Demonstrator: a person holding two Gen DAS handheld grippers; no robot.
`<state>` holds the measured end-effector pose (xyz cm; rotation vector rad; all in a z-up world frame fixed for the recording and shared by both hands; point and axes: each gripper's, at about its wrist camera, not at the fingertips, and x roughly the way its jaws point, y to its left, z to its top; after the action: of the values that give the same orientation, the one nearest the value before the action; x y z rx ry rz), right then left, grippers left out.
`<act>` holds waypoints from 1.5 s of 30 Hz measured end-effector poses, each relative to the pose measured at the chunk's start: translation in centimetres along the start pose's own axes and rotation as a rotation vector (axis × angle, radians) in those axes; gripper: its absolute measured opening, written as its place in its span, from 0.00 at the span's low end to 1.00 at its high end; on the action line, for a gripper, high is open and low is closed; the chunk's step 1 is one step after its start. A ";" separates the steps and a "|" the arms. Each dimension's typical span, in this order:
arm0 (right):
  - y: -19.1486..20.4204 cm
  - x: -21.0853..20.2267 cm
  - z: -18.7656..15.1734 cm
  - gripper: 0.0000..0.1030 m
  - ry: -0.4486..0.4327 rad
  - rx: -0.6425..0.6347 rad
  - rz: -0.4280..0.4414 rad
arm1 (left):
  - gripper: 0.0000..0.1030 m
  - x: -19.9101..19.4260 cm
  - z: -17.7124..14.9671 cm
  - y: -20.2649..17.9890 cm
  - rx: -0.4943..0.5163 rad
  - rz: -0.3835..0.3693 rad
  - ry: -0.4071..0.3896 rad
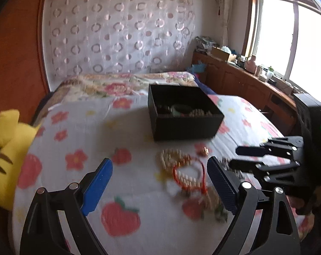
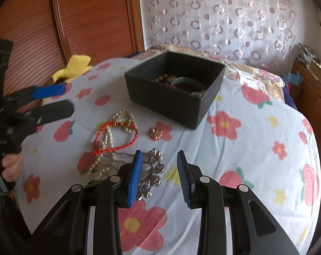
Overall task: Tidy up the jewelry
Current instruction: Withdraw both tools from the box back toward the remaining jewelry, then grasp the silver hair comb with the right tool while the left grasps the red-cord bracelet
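Observation:
A black open box sits on the flowered bedspread and holds a green bangle and brown beads; it also shows in the left wrist view. In front of it lie a pearl necklace, a red cord bracelet, a small gold piece and a silver leafy piece. My right gripper is open and empty, its left finger beside the silver piece. My left gripper is open and empty, hovering over the pearls and red cord.
A yellow plush toy lies at the bed's left edge by the wooden headboard. A wooden cabinet with clutter runs under the window on the right. A patterned curtain hangs behind the bed.

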<state>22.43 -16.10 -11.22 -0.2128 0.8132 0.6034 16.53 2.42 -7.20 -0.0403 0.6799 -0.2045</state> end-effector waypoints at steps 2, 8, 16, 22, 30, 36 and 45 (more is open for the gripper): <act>0.1 0.2 -0.2 0.35 0.015 -0.003 -0.003 | 0.84 -0.3 -0.7 0.0 -0.001 -0.005 0.010; 0.0 1.0 -0.6 0.35 0.055 0.011 -0.016 | 0.84 -1.4 -2.3 -0.1 -0.015 -0.020 0.020; 0.3 0.7 -0.7 0.22 0.070 -0.004 -0.010 | 0.84 -1.7 -3.6 0.3 -0.034 -0.022 0.041; 0.0 -0.7 -1.0 0.16 0.030 -0.014 -0.026 | 0.84 -1.5 -3.7 0.4 -0.040 -0.030 0.050; -0.8 -2.7 -1.3 0.15 -0.011 -0.032 -0.072 | 0.84 -1.3 -4.0 -0.3 -0.028 -0.036 0.062; -2.1 -4.4 -2.5 0.15 -0.026 -0.027 -0.123 | 0.84 -1.0 -4.0 -1.0 -0.014 -0.046 0.071; -3.8 -6.1 -6.1 0.15 -0.058 0.102 -0.127 | 0.44 0.6 -3.2 -1.3 -0.016 -0.105 0.122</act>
<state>17.61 -24.20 -11.05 -0.1515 0.7660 0.4449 14.73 1.10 -9.87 -0.0791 0.8014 -0.3043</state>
